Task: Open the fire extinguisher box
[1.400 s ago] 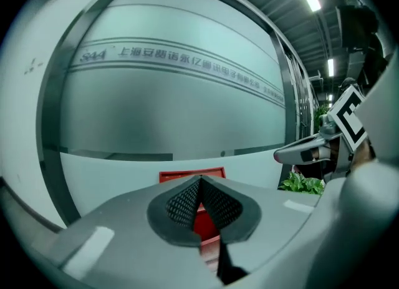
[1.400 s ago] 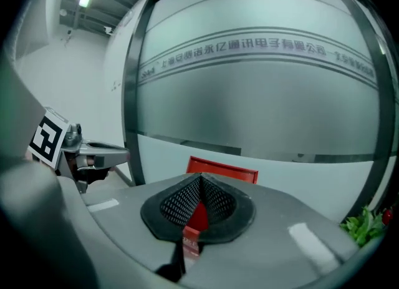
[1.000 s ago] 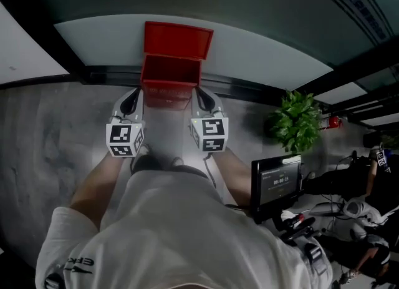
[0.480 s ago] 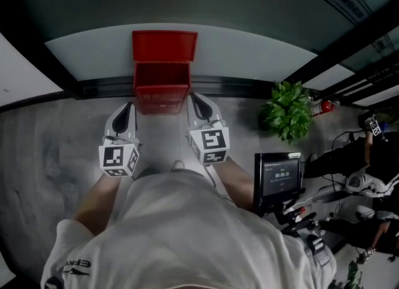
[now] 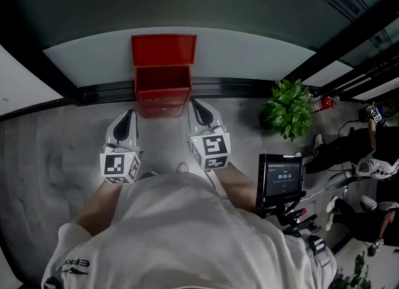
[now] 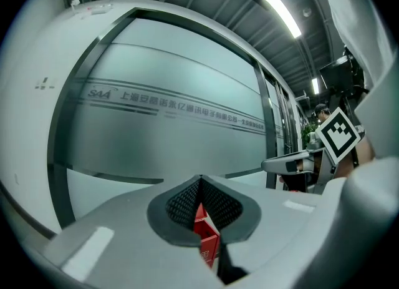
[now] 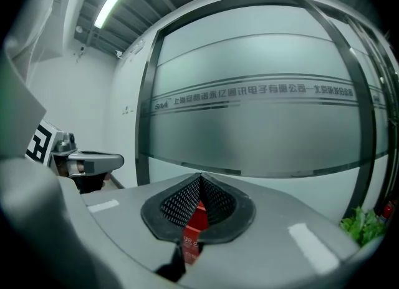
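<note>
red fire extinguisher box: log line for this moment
red fire extinguisher box: lid raised | left tongs: shut, empty | right tongs: shut, empty

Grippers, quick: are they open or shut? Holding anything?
Left gripper: shut, holding nothing.
Right gripper: shut, holding nothing.

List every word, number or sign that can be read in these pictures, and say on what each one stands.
"SAA": frosted glass wall, before a line of Chinese characters too blurred to read.
Red metal fire extinguisher box: white lettering, too small.
Black monitor screen: digits, too small.
White shirt sleeve: letters, partly hidden.
</note>
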Demonstrator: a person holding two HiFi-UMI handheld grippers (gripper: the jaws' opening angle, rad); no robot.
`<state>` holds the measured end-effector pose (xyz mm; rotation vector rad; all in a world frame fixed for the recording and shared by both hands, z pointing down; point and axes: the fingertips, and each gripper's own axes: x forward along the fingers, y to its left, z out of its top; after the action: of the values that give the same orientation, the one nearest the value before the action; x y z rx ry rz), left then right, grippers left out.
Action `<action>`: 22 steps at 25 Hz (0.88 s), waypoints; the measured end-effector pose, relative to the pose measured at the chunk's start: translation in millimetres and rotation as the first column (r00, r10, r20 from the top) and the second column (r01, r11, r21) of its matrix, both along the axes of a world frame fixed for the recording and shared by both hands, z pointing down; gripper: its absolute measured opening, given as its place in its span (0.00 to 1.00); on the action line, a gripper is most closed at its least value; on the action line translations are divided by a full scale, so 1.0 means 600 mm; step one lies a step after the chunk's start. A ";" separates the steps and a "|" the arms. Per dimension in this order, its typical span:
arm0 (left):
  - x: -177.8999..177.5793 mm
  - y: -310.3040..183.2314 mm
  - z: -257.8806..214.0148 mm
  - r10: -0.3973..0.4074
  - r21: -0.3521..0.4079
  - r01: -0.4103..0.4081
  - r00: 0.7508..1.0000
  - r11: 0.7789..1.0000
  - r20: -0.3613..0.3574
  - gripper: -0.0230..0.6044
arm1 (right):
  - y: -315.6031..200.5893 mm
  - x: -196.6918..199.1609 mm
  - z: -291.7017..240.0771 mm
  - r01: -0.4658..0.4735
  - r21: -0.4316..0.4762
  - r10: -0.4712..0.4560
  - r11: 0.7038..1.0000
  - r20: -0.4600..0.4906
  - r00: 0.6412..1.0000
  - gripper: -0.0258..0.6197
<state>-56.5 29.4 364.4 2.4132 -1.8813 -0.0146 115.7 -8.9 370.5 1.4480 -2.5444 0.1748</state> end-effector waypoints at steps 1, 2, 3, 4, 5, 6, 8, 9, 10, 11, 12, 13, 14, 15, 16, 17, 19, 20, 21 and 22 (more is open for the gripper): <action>0.000 -0.002 -0.001 0.003 0.000 -0.003 1.000 1.000 0.000 0.04 | -0.001 -0.001 -0.004 0.000 0.010 0.000 1.000 0.005 1.000 0.06; 0.000 -0.003 -0.002 0.005 0.000 -0.005 1.000 1.000 0.000 0.04 | -0.002 -0.003 -0.008 0.000 0.020 0.000 1.000 0.011 1.000 0.06; -0.001 -0.005 -0.002 0.007 -0.001 -0.007 1.000 1.000 -0.001 0.04 | -0.003 -0.004 -0.012 -0.001 0.027 0.001 1.000 0.015 1.000 0.06; -0.002 -0.007 -0.002 0.008 -0.002 -0.008 1.000 1.000 -0.001 0.04 | -0.004 -0.005 -0.014 -0.003 0.032 0.002 0.999 0.017 1.000 0.06; -0.003 -0.010 -0.003 0.010 -0.003 -0.010 1.000 1.000 -0.001 0.04 | -0.005 -0.005 -0.015 -0.004 0.032 0.004 0.999 0.017 1.000 0.06; -0.003 -0.012 -0.004 0.012 -0.003 -0.012 1.000 1.000 -0.001 0.04 | -0.005 -0.005 -0.014 -0.006 0.029 0.005 1.000 0.014 1.000 0.06; -0.003 -0.016 -0.006 0.017 -0.001 -0.017 1.000 1.000 -0.001 0.04 | -0.005 -0.004 -0.014 -0.008 0.026 0.008 1.000 0.007 1.000 0.06; -0.003 -0.017 -0.007 0.019 0.000 -0.019 1.000 1.000 -0.001 0.04 | -0.006 -0.003 -0.014 -0.010 0.026 0.010 1.000 0.004 1.000 0.06; -0.003 -0.019 -0.007 0.020 0.000 -0.020 1.000 1.000 -0.002 0.04 | -0.006 -0.001 -0.014 -0.012 0.026 0.012 1.000 0.001 1.000 0.06; -0.003 -0.020 -0.008 0.020 0.000 -0.020 1.000 1.000 -0.003 0.04 | -0.008 -0.001 -0.016 -0.014 0.031 0.014 0.999 0.003 1.000 0.06; -0.003 -0.021 -0.008 0.021 -0.001 -0.021 1.000 1.000 -0.004 0.04 | -0.009 -0.001 -0.021 -0.016 0.041 0.016 0.999 0.008 1.000 0.06; -0.002 -0.022 -0.007 0.023 -0.001 -0.023 1.000 1.000 -0.004 0.04 | -0.011 0.000 -0.023 -0.019 0.046 0.018 0.999 0.011 1.000 0.06; -0.002 -0.023 -0.007 0.024 -0.001 -0.024 1.000 1.000 -0.004 0.04 | -0.011 0.001 -0.022 -0.021 0.043 0.021 0.999 0.008 1.000 0.06; -0.001 -0.025 -0.006 0.025 0.000 -0.025 1.000 1.000 -0.004 0.04 | -0.012 0.004 -0.018 -0.024 0.037 0.024 0.999 0.002 1.000 0.06; -0.001 -0.027 -0.005 0.026 0.000 -0.026 1.000 1.000 -0.004 0.04 | -0.013 0.005 -0.016 -0.026 0.035 0.026 0.999 0.000 1.000 0.06; -0.001 -0.029 -0.004 0.027 0.000 -0.027 1.000 1.000 -0.004 0.04 | -0.013 0.006 -0.016 -0.028 0.038 0.028 0.999 0.001 1.000 0.06; -0.002 -0.033 -0.004 0.026 0.002 -0.026 1.000 1.000 -0.003 0.04 | -0.015 0.006 -0.018 -0.029 0.047 0.029 0.998 0.006 1.000 0.06; -0.003 -0.035 -0.004 0.025 0.004 -0.025 1.000 1.000 -0.003 0.04 | -0.016 0.006 -0.019 -0.029 0.050 0.029 0.998 0.008 1.000 0.06; -0.004 -0.036 -0.005 0.022 0.005 -0.022 1.000 1.000 -0.005 0.04 | -0.016 0.006 -0.019 -0.029 0.052 0.028 0.998 0.008 1.000 0.06; -0.004 -0.038 -0.005 0.018 0.006 -0.018 1.000 1.000 -0.007 0.04 | -0.017 0.007 -0.021 -0.029 0.057 0.029 0.998 0.011 1.000 0.06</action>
<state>-59.1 6.8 361.4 2.4309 -1.8590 -0.0282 119.6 -18.8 358.1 1.5092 -2.5577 0.1153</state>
